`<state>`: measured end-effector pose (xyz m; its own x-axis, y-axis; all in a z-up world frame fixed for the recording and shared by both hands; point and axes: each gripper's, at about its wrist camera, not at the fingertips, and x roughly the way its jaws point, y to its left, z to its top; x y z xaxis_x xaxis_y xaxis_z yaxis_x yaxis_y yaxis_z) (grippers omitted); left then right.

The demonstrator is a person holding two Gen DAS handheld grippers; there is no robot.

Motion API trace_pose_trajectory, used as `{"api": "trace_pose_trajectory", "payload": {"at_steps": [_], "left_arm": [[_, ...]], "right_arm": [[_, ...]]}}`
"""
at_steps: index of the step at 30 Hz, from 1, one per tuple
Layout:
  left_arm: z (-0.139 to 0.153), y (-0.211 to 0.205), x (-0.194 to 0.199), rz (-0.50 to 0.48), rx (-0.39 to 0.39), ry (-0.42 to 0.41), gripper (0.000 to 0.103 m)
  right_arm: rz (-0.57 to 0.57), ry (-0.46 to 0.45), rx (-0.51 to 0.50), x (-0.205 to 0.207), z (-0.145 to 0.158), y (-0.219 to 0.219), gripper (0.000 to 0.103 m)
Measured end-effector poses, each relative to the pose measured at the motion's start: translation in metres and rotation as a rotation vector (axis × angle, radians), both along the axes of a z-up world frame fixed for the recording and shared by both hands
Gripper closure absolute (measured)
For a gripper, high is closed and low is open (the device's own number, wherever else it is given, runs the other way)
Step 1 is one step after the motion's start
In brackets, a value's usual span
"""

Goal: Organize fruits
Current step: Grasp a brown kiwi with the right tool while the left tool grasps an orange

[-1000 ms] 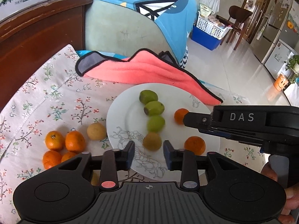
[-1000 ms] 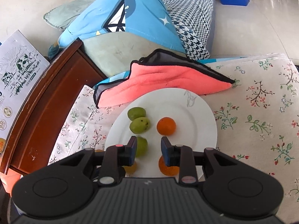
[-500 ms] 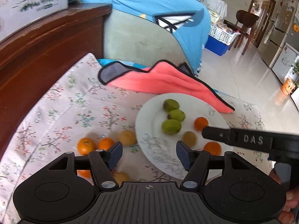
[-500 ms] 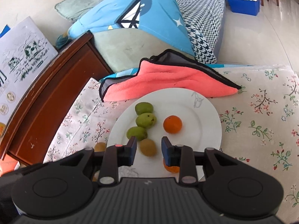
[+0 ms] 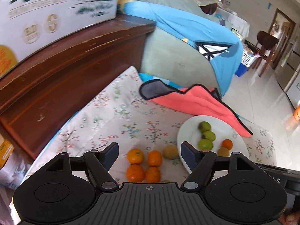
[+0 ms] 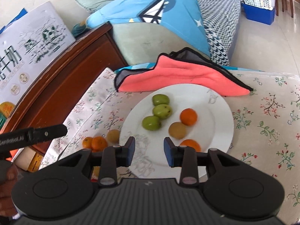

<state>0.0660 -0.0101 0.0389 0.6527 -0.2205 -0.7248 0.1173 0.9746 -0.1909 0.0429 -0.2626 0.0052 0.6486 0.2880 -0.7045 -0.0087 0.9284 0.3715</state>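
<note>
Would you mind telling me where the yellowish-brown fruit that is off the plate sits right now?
In the left wrist view the yellowish-brown fruit lies on the floral cloth, between the cluster of oranges and the white plate's left rim.

A plate [image 6: 221, 131] lay on the patterned cloth [image 6: 271, 123], with a folded towel [image 6: 180, 78] behind it, the towel's near edge over the plate's far rim. On the plate, three round fruits [image 6: 161, 111] sat in a row on the left, a mandarin [image 6: 188, 116] to their right, and a kiwi [image 6: 177, 130] in front of that mandarin. Left of the plate, on the cloth, lay another kiwi [image 5: 170, 151] and a cluster of mandarins [image 5: 143, 166]. A wooden cabinet [image 5: 61, 71] stood further left, bearing a carton [image 5: 46, 13].
</note>
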Motion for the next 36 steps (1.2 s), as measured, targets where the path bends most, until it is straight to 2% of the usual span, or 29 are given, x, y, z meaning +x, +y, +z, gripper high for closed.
{"api": "trace_pose_trajectory", "payload": {"at_steps": [6, 14, 21, 29, 36], "left_arm": [[-0.006, 0.017, -0.012, 0.012, 0.0, 0.024, 0.029], [-0.012, 0.035, -0.015, 0.027, 0.023, 0.035, 0.029], [-0.032, 0.04, -0.01, 0.014, 0.07, 0.077, 0.029], [-0.043, 0.054, 0.002, 0.081, -0.036, 0.142, 0.029], [-0.045, 0.047, 0.009, 0.091, -0.046, 0.152, 0.029]], "right_arm": [[0.065, -0.012, -0.006, -0.013, 0.002, 0.018, 0.068], [0.154, 0.006, 0.003, -0.029, -0.011, 0.049, 0.068], [0.198, 0.003, -0.01, -0.027, -0.02, 0.066, 0.068], [0.233, -0.015, -0.014, -0.015, -0.03, 0.084, 0.068], [0.248, 0.006, -0.05, -0.004, -0.044, 0.095, 0.068]]}}
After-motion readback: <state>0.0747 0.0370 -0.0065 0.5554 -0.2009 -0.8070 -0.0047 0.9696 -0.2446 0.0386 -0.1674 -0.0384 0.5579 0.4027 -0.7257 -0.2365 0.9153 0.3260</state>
